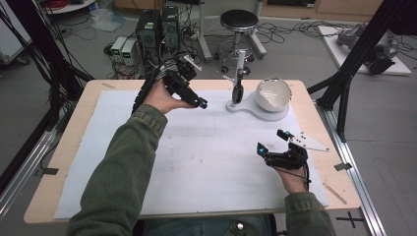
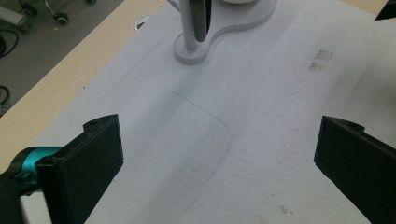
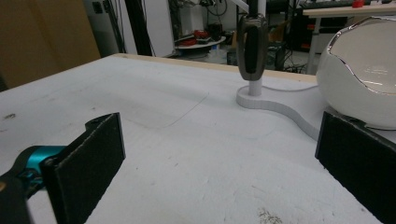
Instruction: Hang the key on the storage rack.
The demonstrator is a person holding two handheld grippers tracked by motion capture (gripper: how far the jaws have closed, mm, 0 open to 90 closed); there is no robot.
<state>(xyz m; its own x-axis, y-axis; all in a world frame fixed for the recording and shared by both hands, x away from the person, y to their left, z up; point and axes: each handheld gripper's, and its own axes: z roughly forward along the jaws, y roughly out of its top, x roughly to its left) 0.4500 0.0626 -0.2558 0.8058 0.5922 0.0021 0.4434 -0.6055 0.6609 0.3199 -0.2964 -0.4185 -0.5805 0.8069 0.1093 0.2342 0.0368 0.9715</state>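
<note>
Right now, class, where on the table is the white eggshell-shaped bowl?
In the high view the white bowl sits on the white stand base at the table's far right, just right of the upright post.

Two grippers [image 1: 203,104] [image 1: 272,142], one white bowl [image 1: 273,94], one stand [image 1: 239,82].

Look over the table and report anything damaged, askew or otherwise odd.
The white bowl on the white stand has a jagged, uneven rim, like a cracked eggshell; this may be its design rather than damage. It sits upright. The white mat carries a few dark smudges. Nothing is spilled.
</note>
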